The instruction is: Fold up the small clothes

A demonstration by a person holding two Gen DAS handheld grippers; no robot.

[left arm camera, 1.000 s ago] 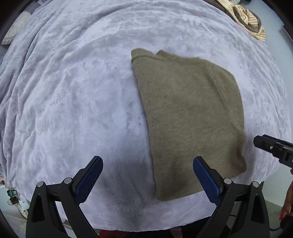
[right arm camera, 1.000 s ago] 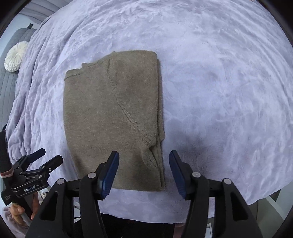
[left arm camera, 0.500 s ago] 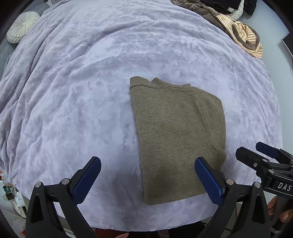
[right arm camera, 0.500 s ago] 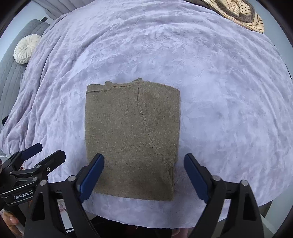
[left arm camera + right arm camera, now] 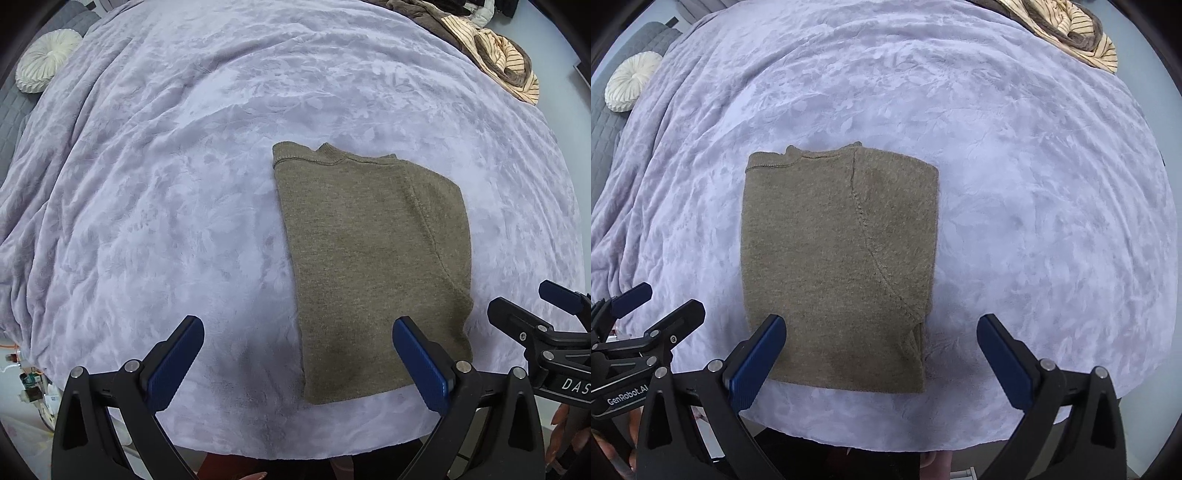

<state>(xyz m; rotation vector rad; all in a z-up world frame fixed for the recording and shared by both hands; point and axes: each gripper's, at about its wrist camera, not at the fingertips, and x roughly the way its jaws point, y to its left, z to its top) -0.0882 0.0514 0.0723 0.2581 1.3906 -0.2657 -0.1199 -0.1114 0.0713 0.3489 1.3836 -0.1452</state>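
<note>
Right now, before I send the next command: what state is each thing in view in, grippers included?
Olive sweater: folded into a flat rectangle, lying on the blanket, not gripped.
Left gripper: open, empty, above the sweater's near left edge.
Right gripper: open, empty, above the sweater's near right corner.
Lavender blanket: spread out, lightly wrinkled.
Striped clothes: crumpled, unfolded, far right corner.
Round white cushion: lying far left.

Soft, even daylight fills both views, bright and free of glare. Faint grey shadows fall on the lavender embossed plush blanket (image 5: 155, 206) beneath the jaws. Focus is sharp in the middle; fisheye distortion bulges the bed, and black vignetting darkens the corners.
</note>
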